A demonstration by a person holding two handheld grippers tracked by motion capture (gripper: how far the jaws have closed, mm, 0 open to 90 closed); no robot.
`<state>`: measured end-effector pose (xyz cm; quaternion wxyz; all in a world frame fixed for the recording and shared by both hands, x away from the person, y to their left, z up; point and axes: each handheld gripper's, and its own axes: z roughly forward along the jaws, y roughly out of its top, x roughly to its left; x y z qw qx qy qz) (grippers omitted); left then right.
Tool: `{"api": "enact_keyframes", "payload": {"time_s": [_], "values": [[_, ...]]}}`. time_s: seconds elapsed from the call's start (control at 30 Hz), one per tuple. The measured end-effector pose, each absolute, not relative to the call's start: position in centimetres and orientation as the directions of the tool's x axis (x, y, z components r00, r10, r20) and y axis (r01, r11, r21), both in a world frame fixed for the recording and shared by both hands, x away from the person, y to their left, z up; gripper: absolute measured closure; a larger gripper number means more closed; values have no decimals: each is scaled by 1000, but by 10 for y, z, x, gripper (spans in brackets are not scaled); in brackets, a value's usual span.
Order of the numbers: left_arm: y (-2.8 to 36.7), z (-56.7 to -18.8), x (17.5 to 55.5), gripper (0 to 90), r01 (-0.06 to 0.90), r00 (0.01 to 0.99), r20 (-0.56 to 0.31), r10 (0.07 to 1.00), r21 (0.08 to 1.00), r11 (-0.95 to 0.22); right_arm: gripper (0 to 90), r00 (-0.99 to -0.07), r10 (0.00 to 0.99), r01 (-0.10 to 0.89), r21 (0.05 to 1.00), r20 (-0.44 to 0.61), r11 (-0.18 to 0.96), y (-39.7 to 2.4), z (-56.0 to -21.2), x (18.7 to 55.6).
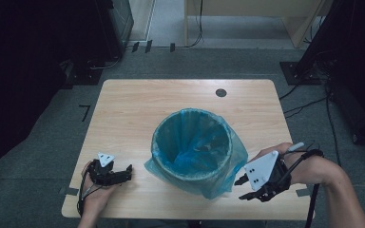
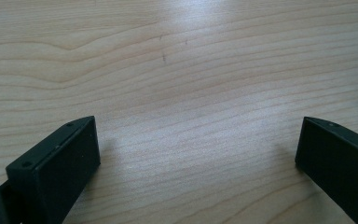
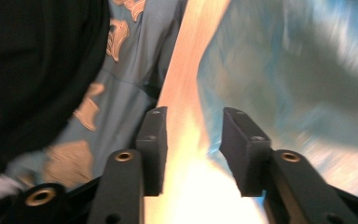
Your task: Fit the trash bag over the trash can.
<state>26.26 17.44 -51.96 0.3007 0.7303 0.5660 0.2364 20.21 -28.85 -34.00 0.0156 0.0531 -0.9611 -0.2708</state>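
Blue liner (image 1: 197, 152) already draped over bin (image 1: 190, 164) rim, skirt loose; right gripper (image 1: 244, 187) partly open, empty, beside it; left gripper (image 1: 126, 172) wide, idle.

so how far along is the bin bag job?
Done: the blue bag lines the bin, its top folded over the rim. In hand: the right claw sits open by the bag's loose skirt, gripping nothing; the left claw rests open on the table. Left: probably tidying the slack.

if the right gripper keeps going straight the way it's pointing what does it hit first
Most likely the loose blue bag draped over the bin's side. The right gripper points left at it, jaws open and empty, with bare table between; the blurred view leaves depth unclear.
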Motion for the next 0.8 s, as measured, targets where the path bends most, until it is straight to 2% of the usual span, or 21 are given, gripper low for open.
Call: {"api": "enact_keyframes", "payload": {"time_s": [0.1,0.33,0.37,0.47,0.8], "values": [[174,-520,263,0,685,248,5,969,707,-179,472,-996,1,50,542,91,839,-292,-349,205],[174,-520,263,0,685,248,5,969,707,-179,152,-988,133,154,588,80,794,-303,-365,201],[174,-520,263,0,685,248,5,969,707,-179,131,-985,154,172,586,80,792,-305,-367,200],[174,-520,263,0,685,248,5,969,707,-179,0,-967,226,250,585,116,772,-308,-372,203],[174,-520,263,0,685,248,5,969,707,-179,0,-839,535,463,642,95,611,-324,-389,223]]}}
